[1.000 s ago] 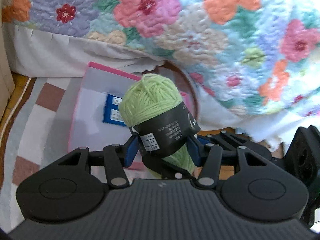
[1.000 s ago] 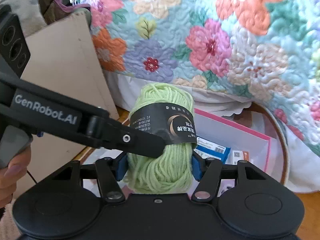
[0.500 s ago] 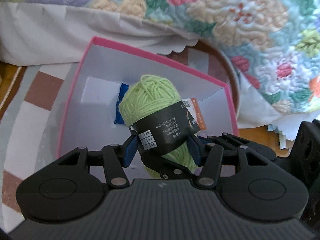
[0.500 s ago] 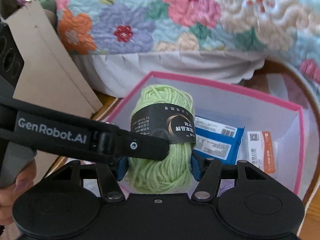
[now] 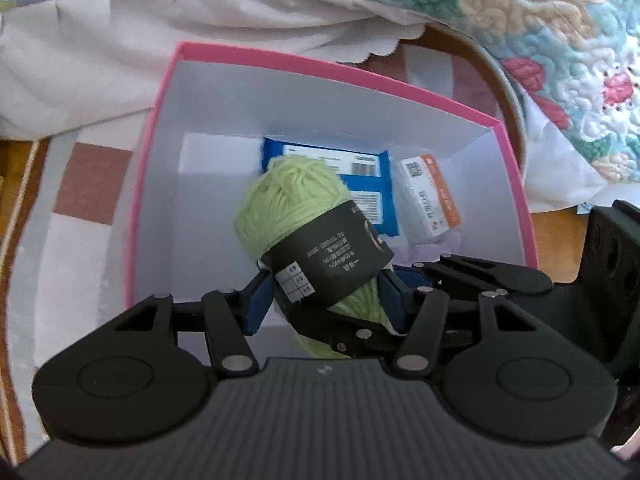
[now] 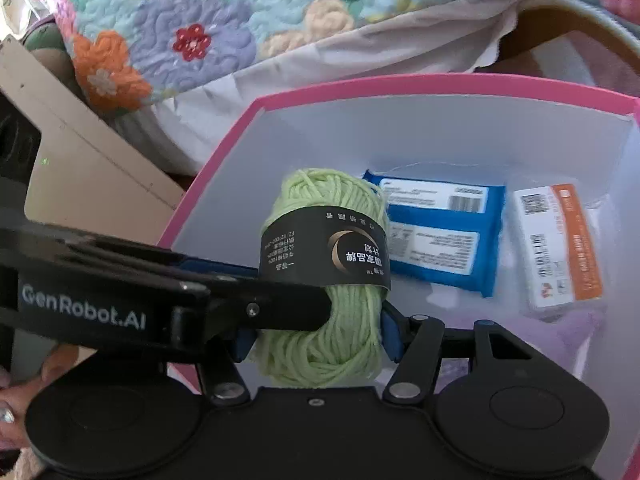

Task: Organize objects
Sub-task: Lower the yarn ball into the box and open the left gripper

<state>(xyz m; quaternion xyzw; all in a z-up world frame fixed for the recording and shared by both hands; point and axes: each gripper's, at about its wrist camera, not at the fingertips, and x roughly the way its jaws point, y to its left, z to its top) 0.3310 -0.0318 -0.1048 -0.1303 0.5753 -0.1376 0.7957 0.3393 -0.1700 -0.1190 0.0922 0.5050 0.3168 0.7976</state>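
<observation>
Both the left gripper (image 5: 326,300) and the right gripper (image 6: 318,330) were clamped on the green yarn ball (image 6: 324,276), held over the pink box (image 5: 280,58) (apparently above its floor). Next: lower, then release.

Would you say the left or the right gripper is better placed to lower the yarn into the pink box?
Hard to split: both grippers are shut on the yarn above the box. Slightly the right gripper, squarely across the skein; the left gripper holds it tilted.
</observation>
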